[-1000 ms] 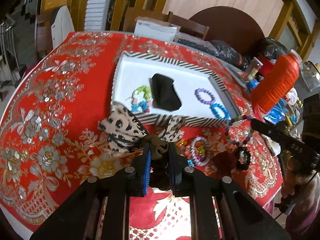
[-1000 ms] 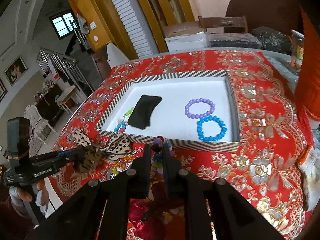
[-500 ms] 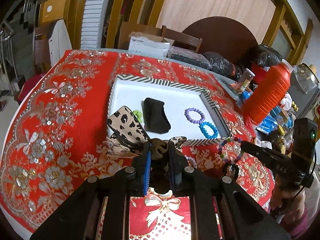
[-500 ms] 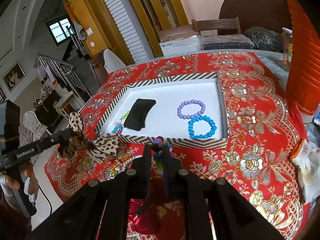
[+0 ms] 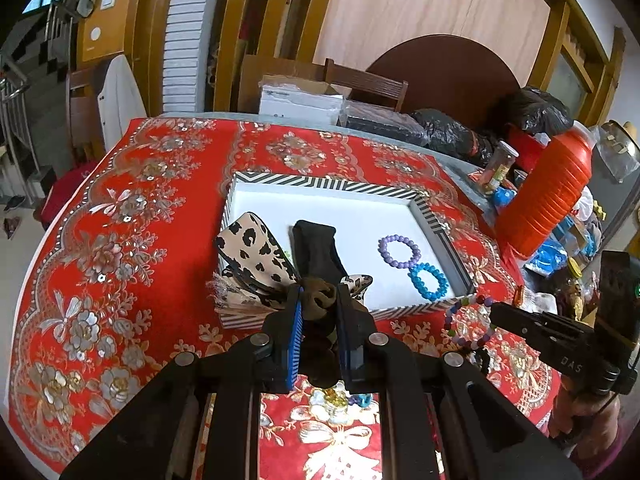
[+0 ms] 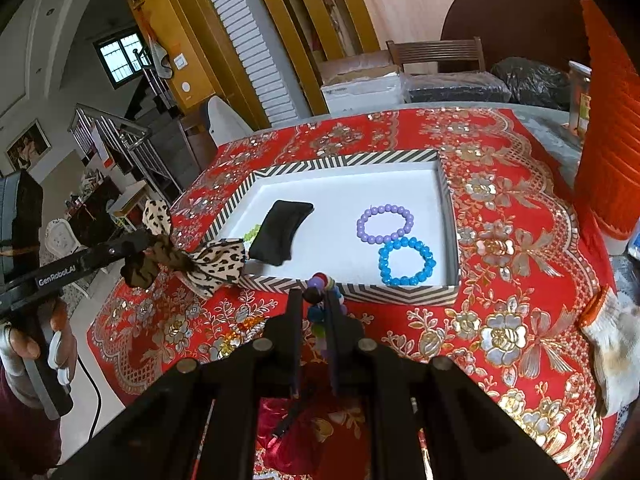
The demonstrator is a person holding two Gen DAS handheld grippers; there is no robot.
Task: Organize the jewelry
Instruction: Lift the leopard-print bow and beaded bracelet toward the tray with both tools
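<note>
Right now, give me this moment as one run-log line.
left hand-held gripper: shut on bow, near tray corner | right hand-held gripper: shut on bead string, before tray | in tray: pouch, two bracelets

Private home, living/dining area, lived-in. Round table under a red tablecloth w/ gold-silver floral embroidery (image 5: 120, 248) fills frame centre. Upper left of right-wrist view: staircase w/ metal railing (image 6: 116, 136), framed picture on wall (image 6: 28, 145), small barred window (image 6: 120, 60). Top centre: yellow-varnished wooden door frames (image 6: 280, 20) and white louvred panel (image 5: 186, 28). Wooden slat-back dining chair (image 6: 438, 54) behind table, dark brown round tabletop leaning on wall (image 5: 444, 76). Household clutter at far edge: opened white cardboard box (image 5: 298, 98), black plastic bags (image 5: 444, 132), ribbed orange plastic jug (image 5: 548, 196) at right.
</note>
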